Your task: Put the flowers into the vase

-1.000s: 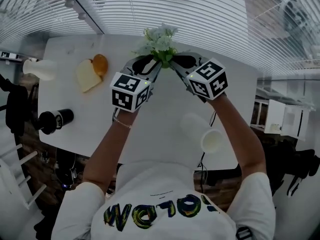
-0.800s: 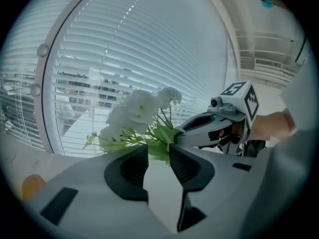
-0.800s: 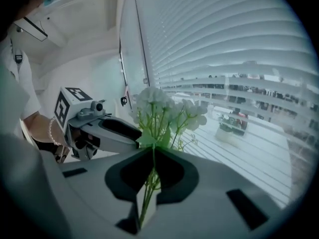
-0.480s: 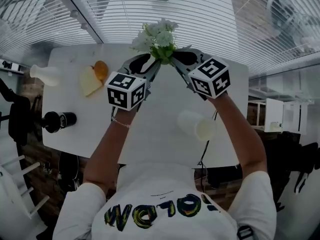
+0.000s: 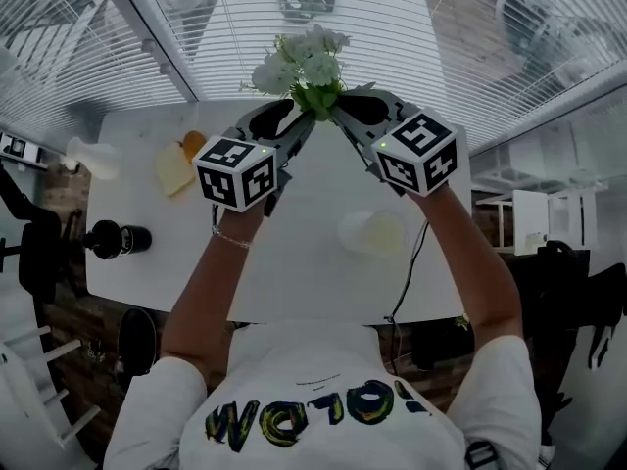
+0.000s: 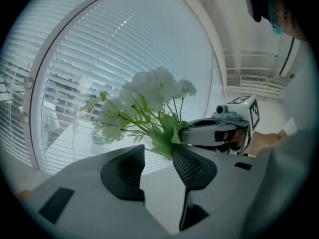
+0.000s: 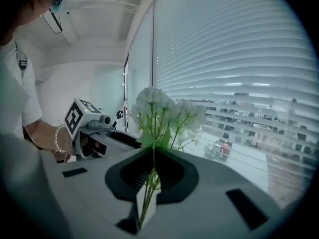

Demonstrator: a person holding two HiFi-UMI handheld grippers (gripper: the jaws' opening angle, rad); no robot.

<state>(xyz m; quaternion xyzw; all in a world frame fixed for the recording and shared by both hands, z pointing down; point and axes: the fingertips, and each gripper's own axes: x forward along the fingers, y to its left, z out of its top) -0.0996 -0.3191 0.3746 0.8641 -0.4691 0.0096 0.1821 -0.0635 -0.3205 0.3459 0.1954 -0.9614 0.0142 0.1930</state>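
One bunch of white flowers (image 5: 306,65) held high above a white surface (image 5: 304,282), stems pinched between the right gripper's (image 7: 152,156) fingers (image 7: 174,176), the left gripper's (image 6: 158,153) fingers (image 6: 188,167) opening with leaves just at one tip, ungripped; below, one pale vase (image 5: 372,233), one white bottle (image 5: 93,157), one bread slice (image 5: 174,172), slatted blinds (image 5: 470,27) beyond.

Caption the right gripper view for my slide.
Right gripper shut on a green-stemmed white flower bunch, slatted window blinds behind.
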